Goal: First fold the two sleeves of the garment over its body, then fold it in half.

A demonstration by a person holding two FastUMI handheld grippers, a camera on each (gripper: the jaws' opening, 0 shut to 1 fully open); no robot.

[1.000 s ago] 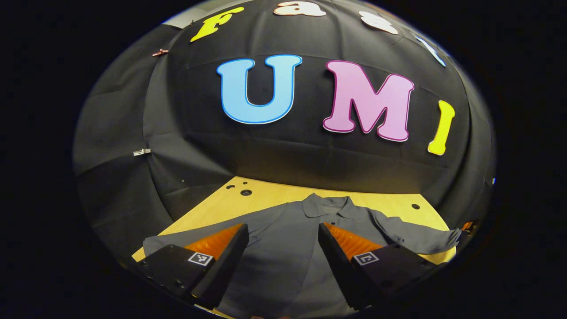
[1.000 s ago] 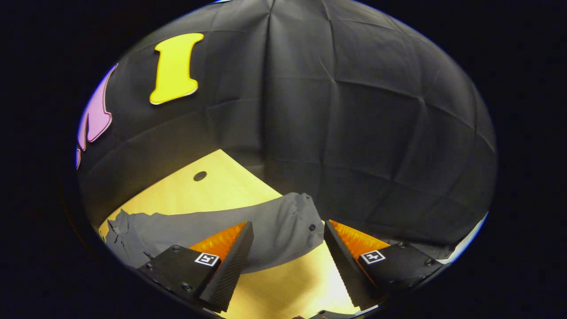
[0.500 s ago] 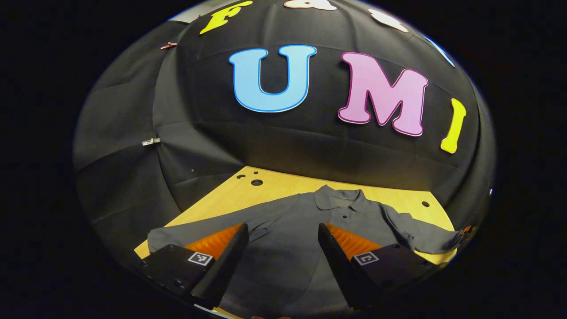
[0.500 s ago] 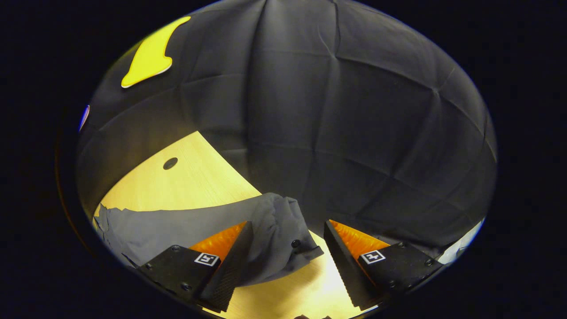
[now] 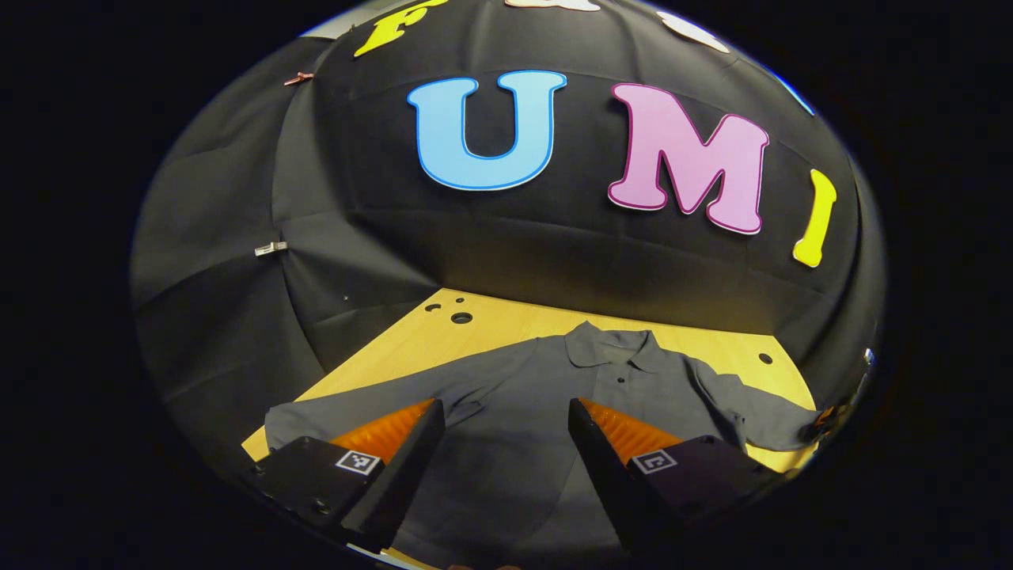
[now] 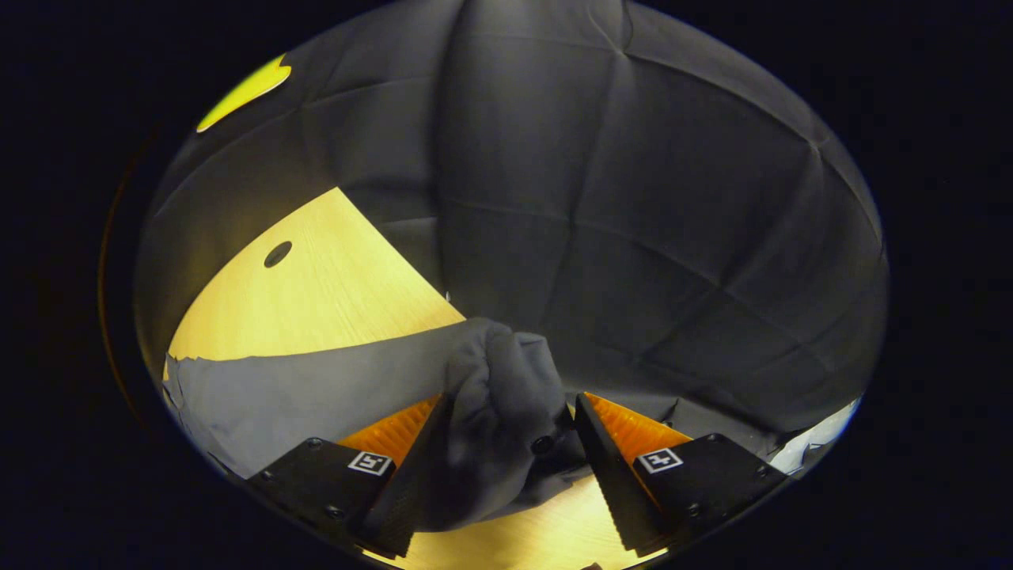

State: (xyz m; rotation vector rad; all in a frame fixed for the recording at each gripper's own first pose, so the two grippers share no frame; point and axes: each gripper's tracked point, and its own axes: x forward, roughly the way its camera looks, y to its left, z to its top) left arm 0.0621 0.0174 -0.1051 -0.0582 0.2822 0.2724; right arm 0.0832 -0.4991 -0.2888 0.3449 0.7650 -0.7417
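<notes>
**Grey shirt flat on the tabletop, right sleeve cuff between the right fingers**

In the left gripper view, the grey shirt (image 5: 546, 412) lies spread on the wooden tabletop (image 5: 506, 321) in the lower middle of the frame, collar toward the black wall. One sleeve reaches to the lower left, the other to the lower right, where its end is cut off by the picture edge. The left gripper (image 5: 502, 439) stands at the bottom with fingers wide apart and nothing between them; the hem of the shirt is hidden behind them.

In the right gripper view, the sleeve (image 6: 316, 388) runs from the left edge to the bottom centre, and its bunched cuff (image 6: 502, 412) with a small button sits between the fingers of the right gripper (image 6: 510, 431). The gap is still wide; whether both fingers press the cloth I cannot tell. The tabletop (image 6: 309, 293) shows a round hole (image 6: 278, 254) at the upper left.
</notes>
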